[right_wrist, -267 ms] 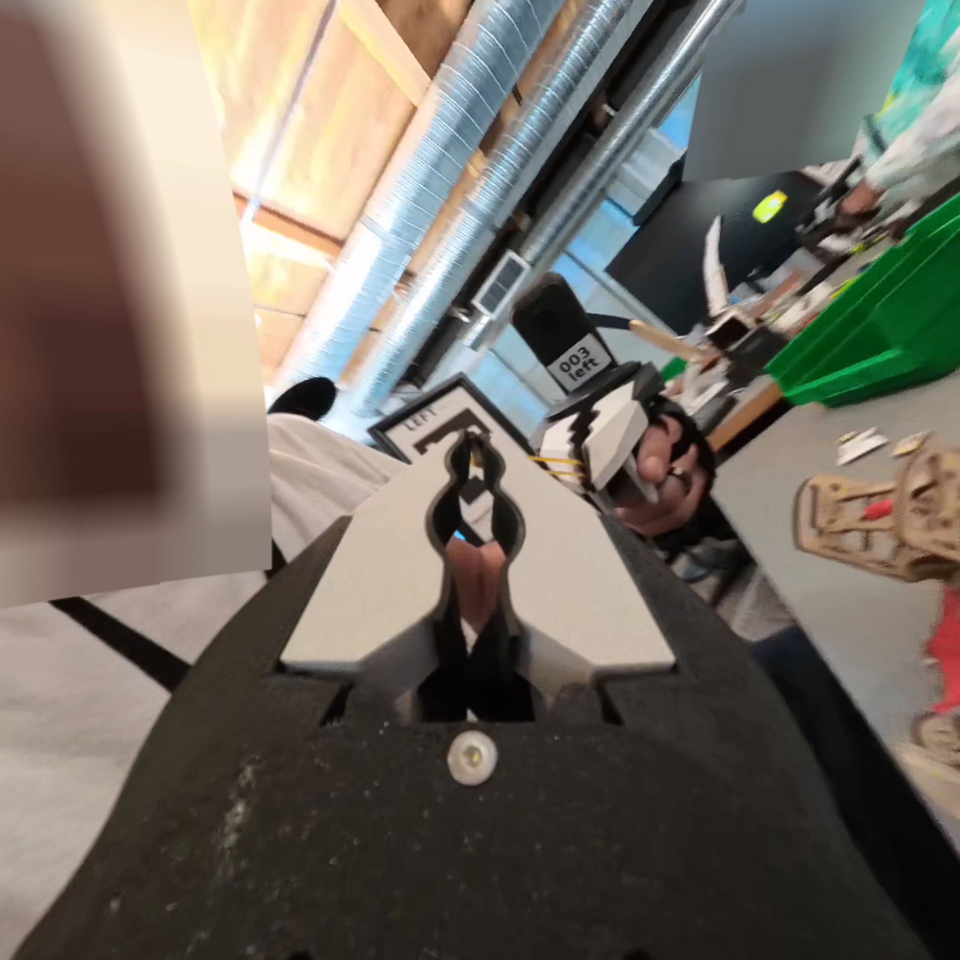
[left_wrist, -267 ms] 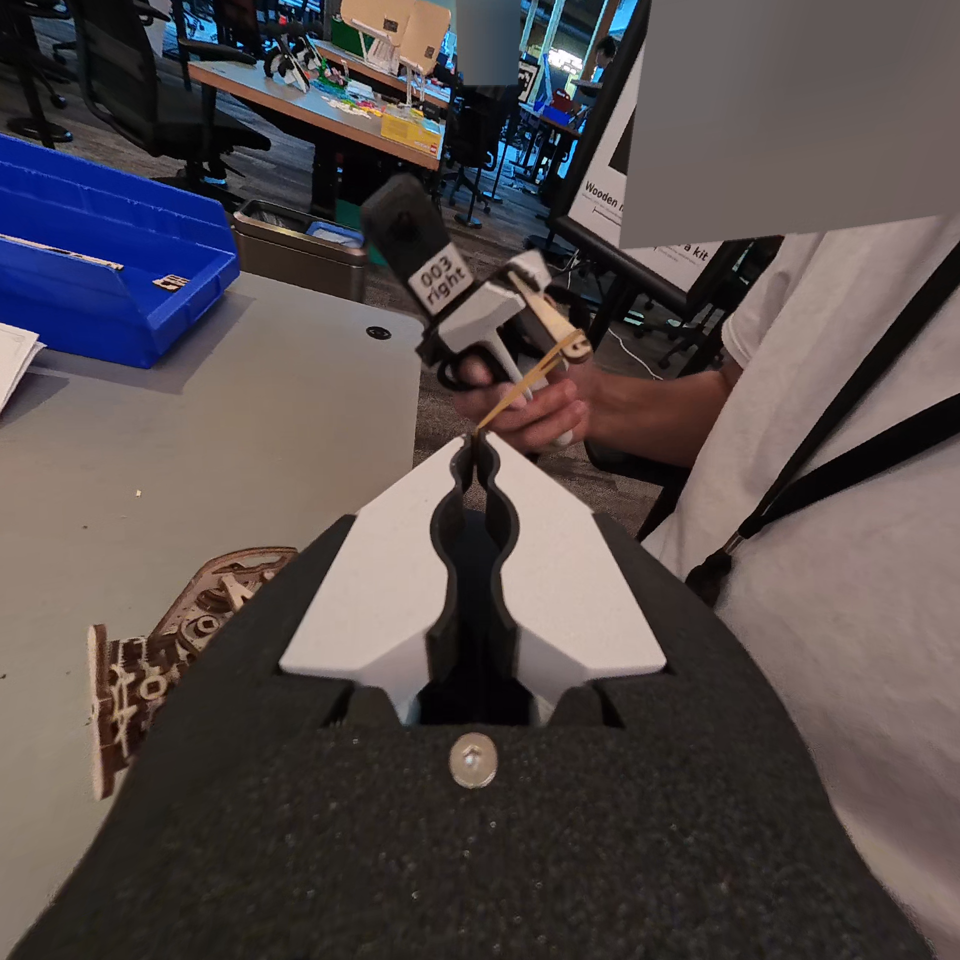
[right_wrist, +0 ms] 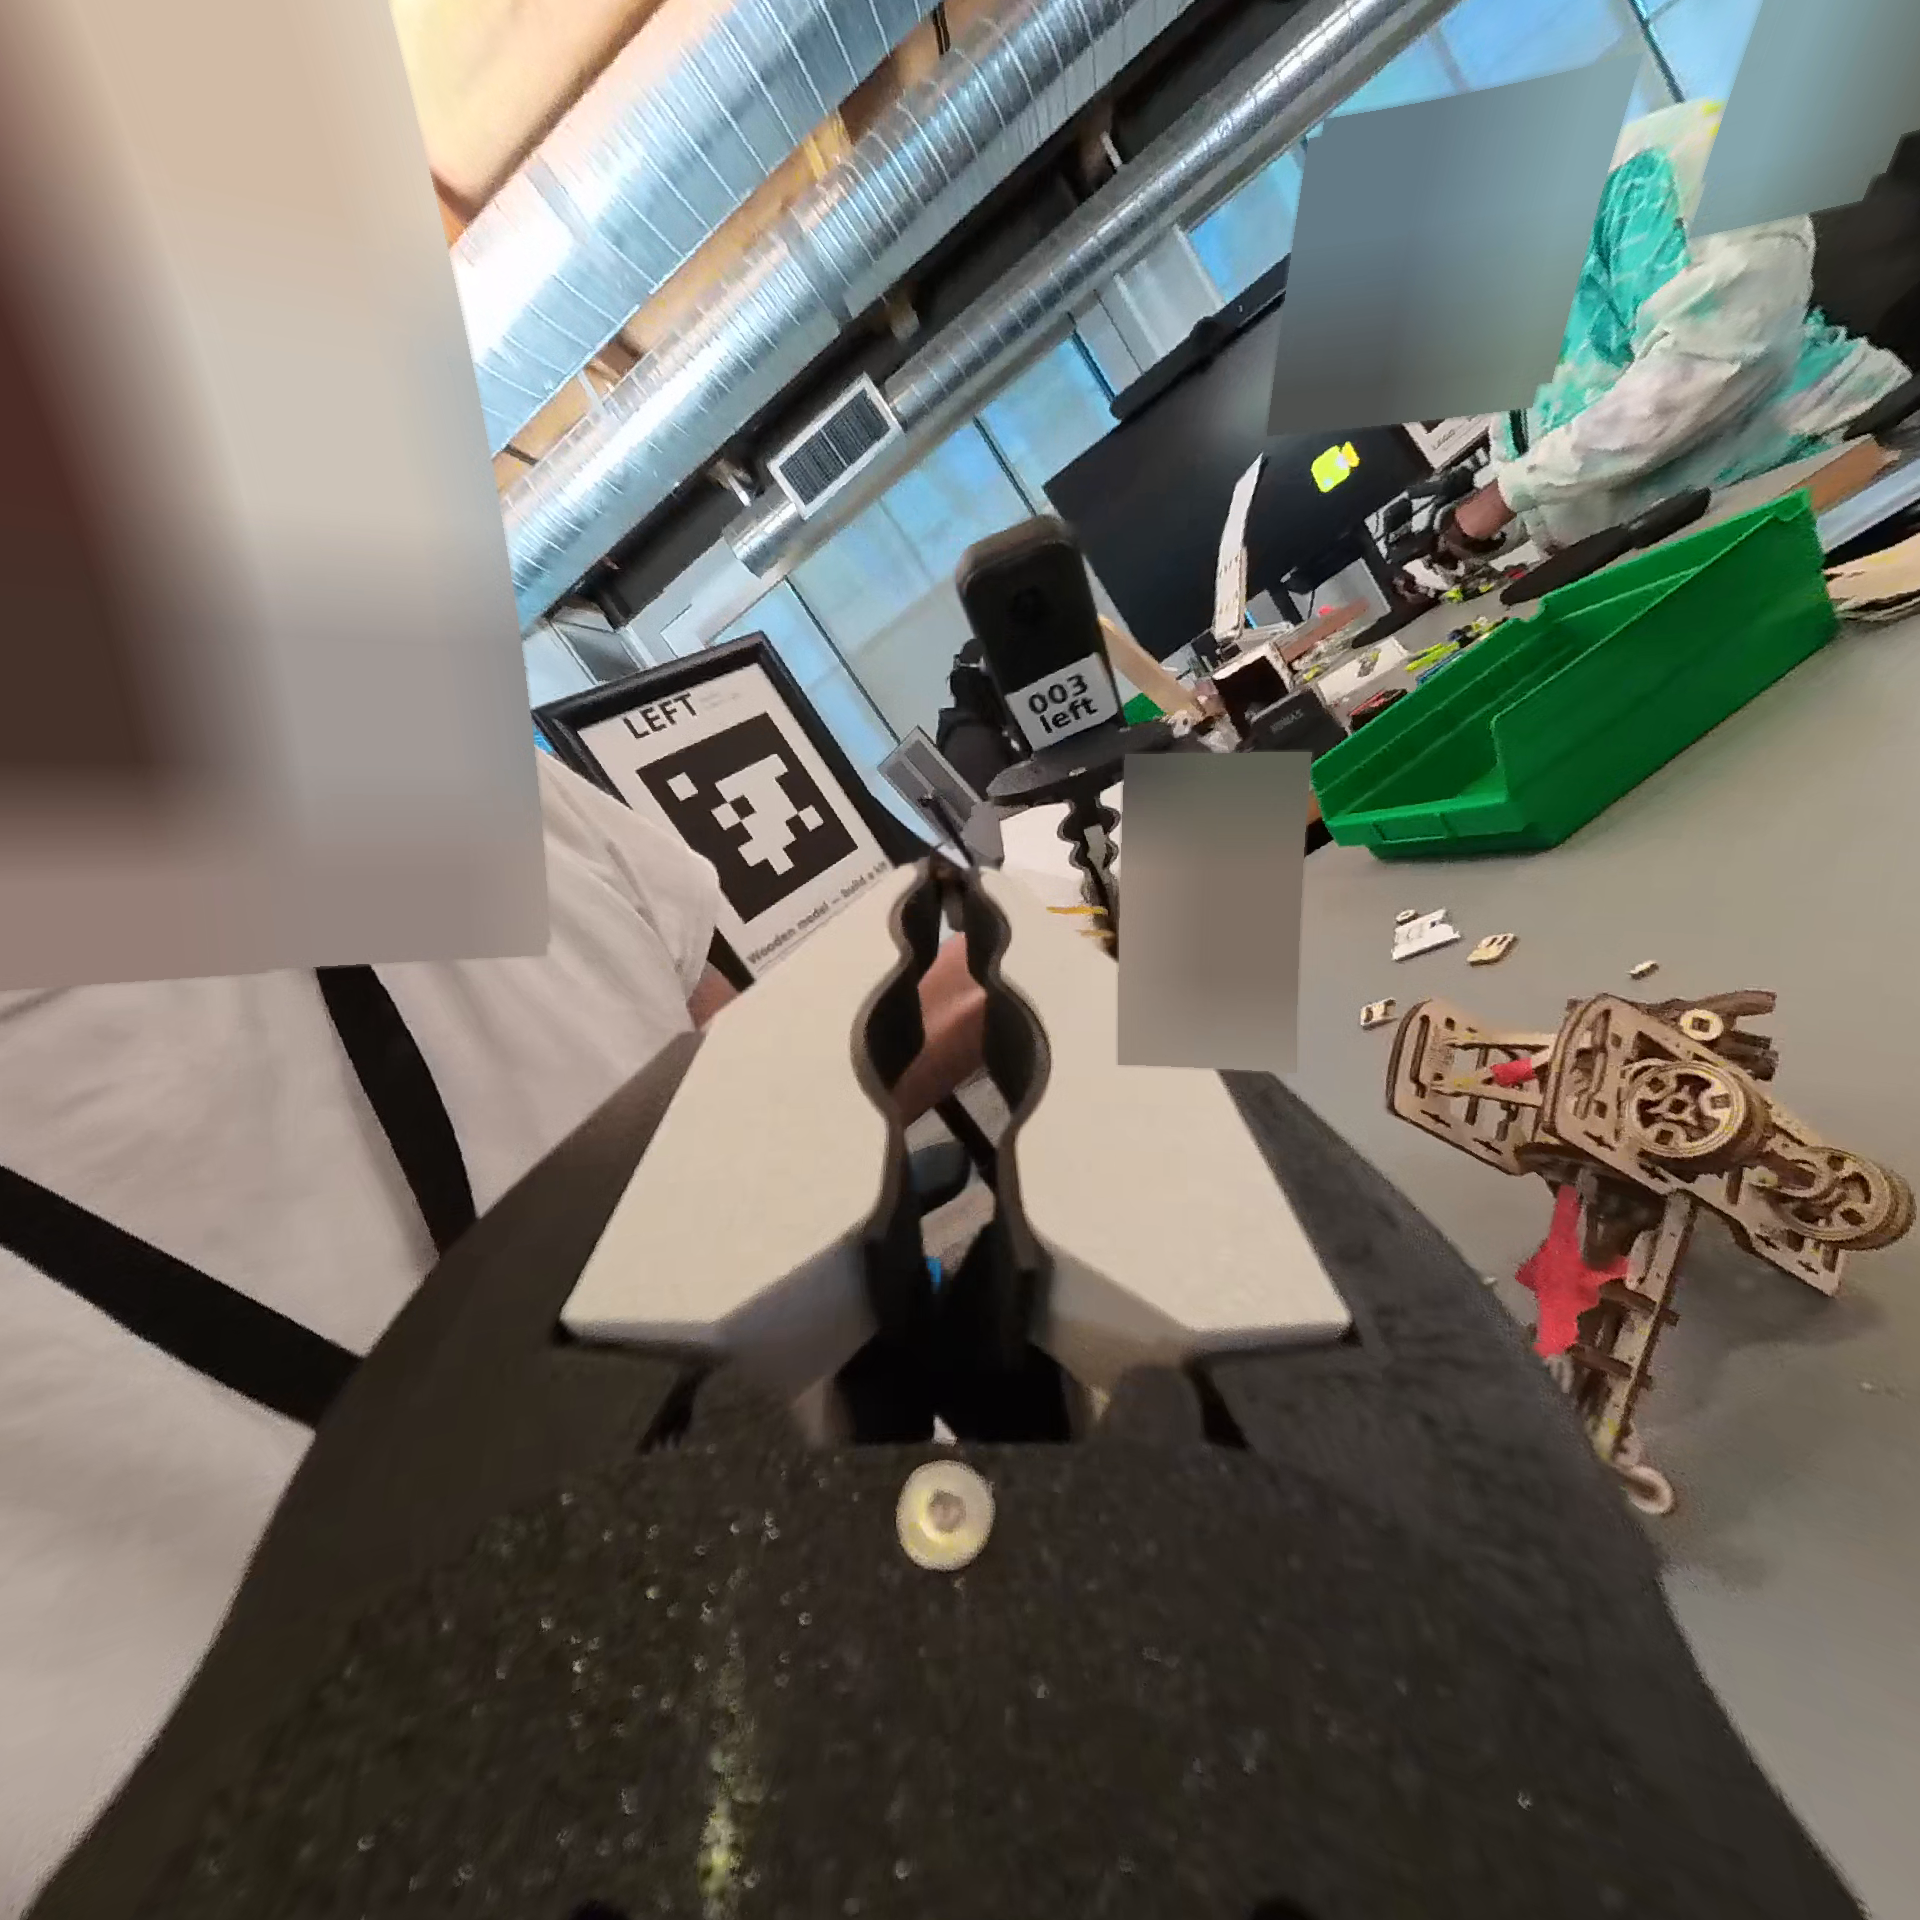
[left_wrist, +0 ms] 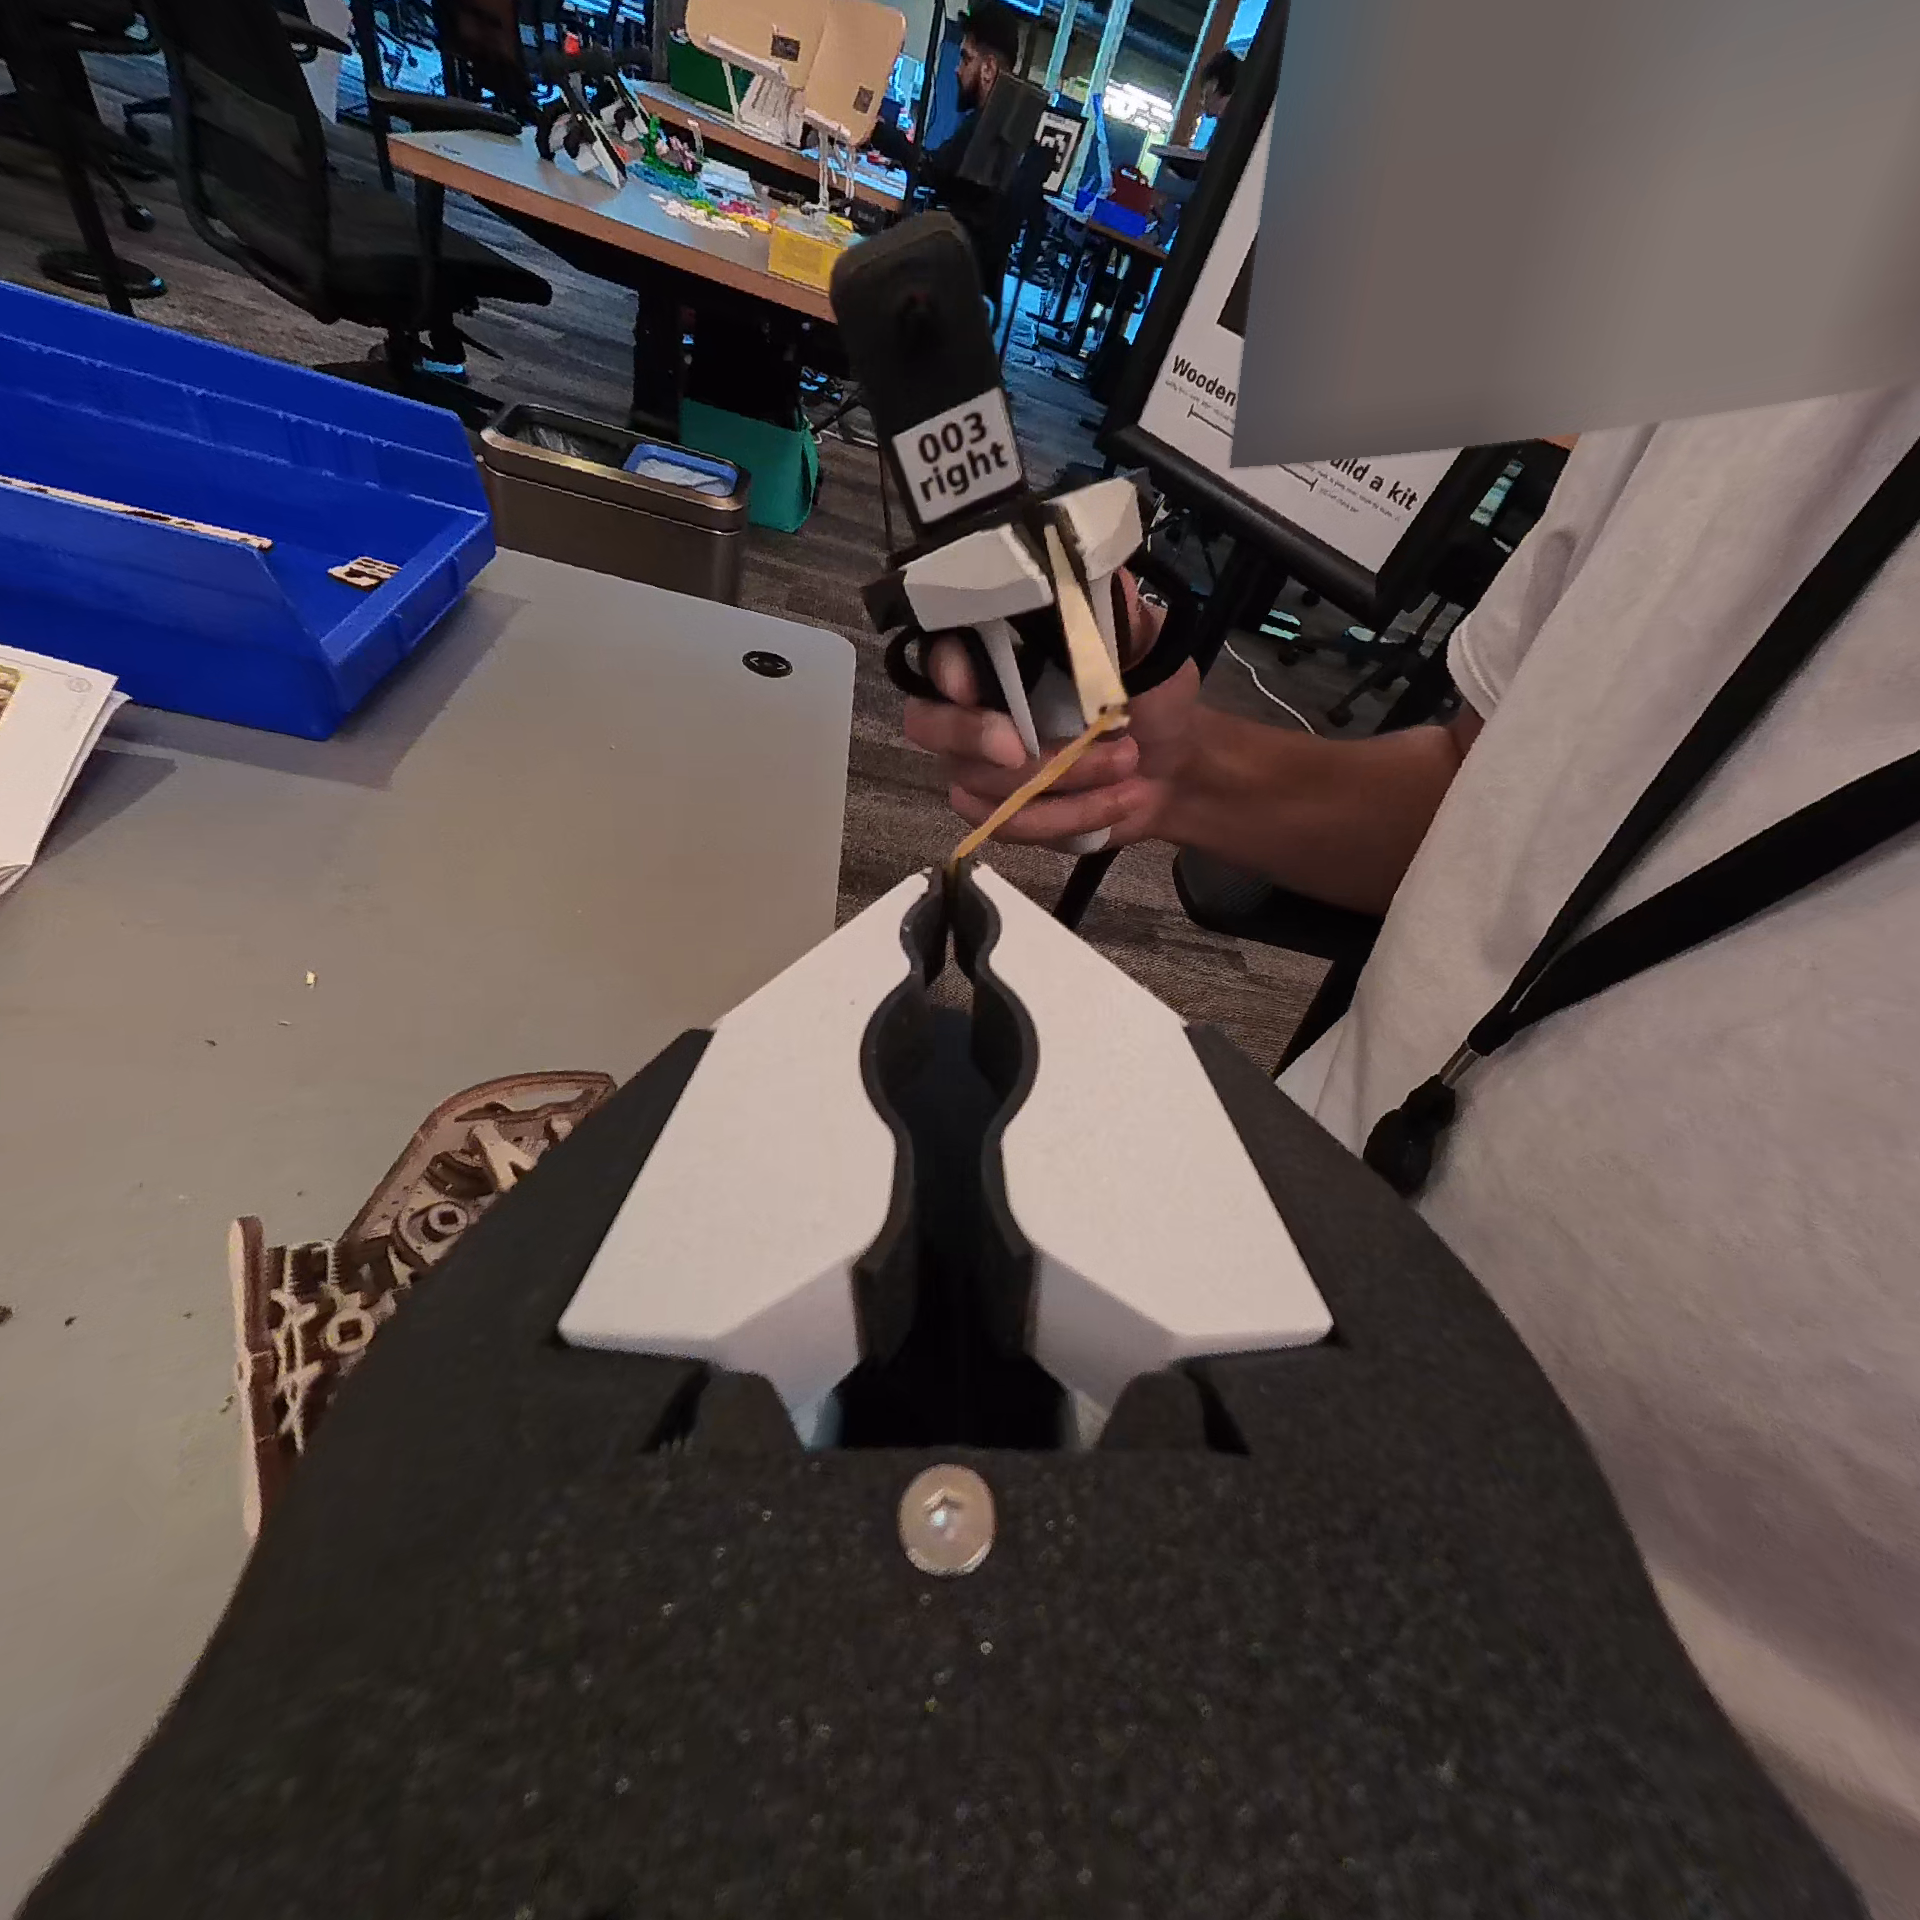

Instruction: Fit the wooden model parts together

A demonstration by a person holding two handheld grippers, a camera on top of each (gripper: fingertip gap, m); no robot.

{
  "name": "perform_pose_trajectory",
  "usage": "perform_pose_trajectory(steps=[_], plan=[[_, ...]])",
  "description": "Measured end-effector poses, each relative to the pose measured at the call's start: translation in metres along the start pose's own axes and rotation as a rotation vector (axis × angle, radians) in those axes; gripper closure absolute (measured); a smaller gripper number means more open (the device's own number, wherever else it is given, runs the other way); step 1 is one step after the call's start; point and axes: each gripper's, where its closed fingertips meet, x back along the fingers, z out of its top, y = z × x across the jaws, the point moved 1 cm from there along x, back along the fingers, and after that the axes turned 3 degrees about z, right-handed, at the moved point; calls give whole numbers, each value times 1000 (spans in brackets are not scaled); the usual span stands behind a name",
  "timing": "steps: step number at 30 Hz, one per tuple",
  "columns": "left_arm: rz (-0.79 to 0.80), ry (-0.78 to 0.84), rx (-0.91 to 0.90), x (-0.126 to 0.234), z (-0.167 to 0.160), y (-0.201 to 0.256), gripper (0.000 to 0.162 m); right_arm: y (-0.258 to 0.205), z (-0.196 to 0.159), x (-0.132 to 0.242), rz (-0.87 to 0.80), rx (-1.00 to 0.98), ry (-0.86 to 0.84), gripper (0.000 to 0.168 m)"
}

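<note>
My left gripper (left_wrist: 951, 883) is shut on one end of a yellow rubber band (left_wrist: 1029, 784). The band stretches up and right to my right gripper (left_wrist: 1070, 727), held in a hand off the table's edge. In the right wrist view my right gripper (right_wrist: 951, 878) is shut at the tips on something thin, and the left gripper (right_wrist: 1086, 904) shows beyond it, partly hidden. The wooden model (right_wrist: 1662, 1132), with red parts, lies tilted on the grey table (right_wrist: 1558, 935) to the right. It also shows in the left wrist view (left_wrist: 416, 1226), half hidden by my left gripper.
A blue bin (left_wrist: 208, 520) and papers (left_wrist: 42, 748) are at the table's far left. A green bin (right_wrist: 1558, 717) stands at the back right, with small loose wooden parts (right_wrist: 1423, 930) in front of it. The person's white shirt (left_wrist: 1662, 1039) is close on the right. My right fingertips sit around 7 centimeters from my left ones.
The right gripper has moved right and turned fingers-down in the left wrist view. The right wrist view has swung down toward the table, bringing the model in closer. The band stays stretched.
</note>
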Motion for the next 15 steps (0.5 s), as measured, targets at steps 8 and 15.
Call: perform_pose_trajectory(steps=[8, 15], plan=[[14, 0, -15, -4, 0, -2, 162, 0, -6, -6, 179, -268, 75, 166], [100, -21, -33, 0, -4, -15, 162, -1, -6, -8, 355, -498, 179, 166]])
